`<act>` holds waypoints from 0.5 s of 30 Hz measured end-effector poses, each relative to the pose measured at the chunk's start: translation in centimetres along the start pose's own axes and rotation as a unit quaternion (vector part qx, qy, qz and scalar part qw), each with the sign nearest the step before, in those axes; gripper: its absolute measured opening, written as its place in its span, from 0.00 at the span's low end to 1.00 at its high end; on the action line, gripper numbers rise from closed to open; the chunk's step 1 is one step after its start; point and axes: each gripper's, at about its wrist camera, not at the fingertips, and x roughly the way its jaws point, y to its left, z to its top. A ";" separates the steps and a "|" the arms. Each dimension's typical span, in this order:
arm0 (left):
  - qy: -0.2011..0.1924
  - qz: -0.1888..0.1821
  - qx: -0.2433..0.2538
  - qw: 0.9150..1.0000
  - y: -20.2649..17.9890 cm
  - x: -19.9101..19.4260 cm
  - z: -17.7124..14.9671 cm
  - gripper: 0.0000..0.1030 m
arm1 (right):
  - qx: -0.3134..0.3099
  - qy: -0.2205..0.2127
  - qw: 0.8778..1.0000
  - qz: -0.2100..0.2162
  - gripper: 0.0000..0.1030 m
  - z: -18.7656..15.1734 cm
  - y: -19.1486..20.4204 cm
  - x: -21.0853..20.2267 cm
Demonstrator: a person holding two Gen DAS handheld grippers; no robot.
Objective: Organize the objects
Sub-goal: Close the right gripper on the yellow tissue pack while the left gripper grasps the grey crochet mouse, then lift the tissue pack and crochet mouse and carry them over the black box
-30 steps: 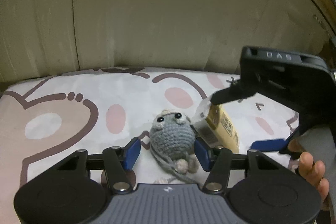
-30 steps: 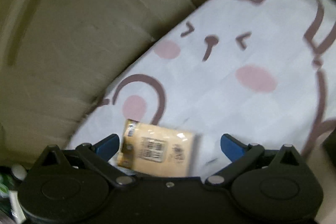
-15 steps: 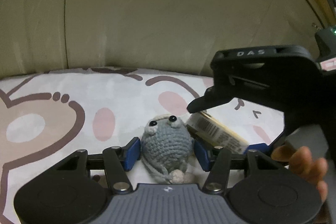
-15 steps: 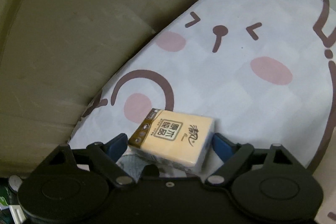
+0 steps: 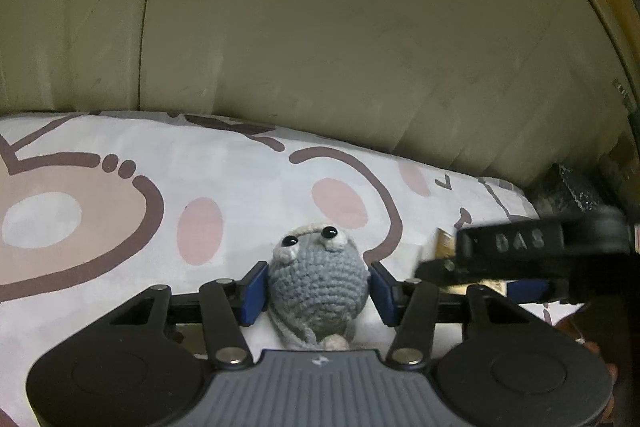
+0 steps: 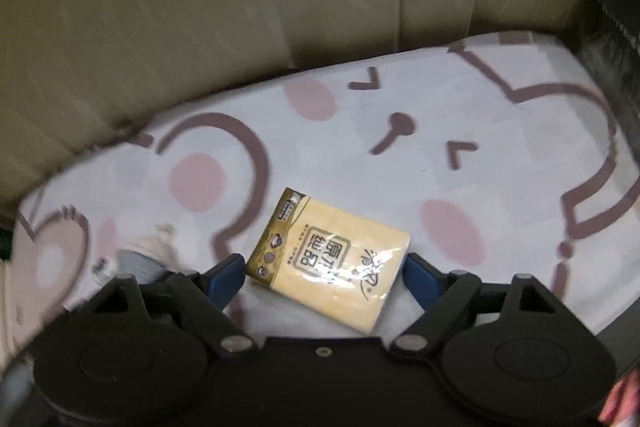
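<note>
A cartoon-printed cushion [image 6: 360, 131] lies against a beige wall. Near its front edge, the right gripper [image 6: 324, 273] straddles a yellow tissue pack [image 6: 332, 259], jaws apart, neither pad visibly pressing. Beside it, the left gripper [image 5: 318, 287], its jaws just closing, hugs a grey crocheted toy [image 5: 318, 287].

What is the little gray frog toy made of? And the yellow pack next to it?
The gray frog toy looks crocheted from yarn: rows of small stitches cover it, with shiny black bead eyes. The yellow tissue pack seems wrapped in thin glossy plastic film, since light glares off it; presumably soft tissue inside.
</note>
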 end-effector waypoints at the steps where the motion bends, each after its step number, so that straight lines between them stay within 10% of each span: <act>1: 0.000 0.000 -0.003 1.000 0.0 0.0 0.0 0.52 | -0.004 0.002 1.000 -0.002 0.87 0.1 -0.3 0.0; 15: 0.006 0.012 -0.080 0.997 0.5 0.4 0.4 0.52 | 0.178 0.017 0.983 -0.034 0.97 0.9 -0.5 1.3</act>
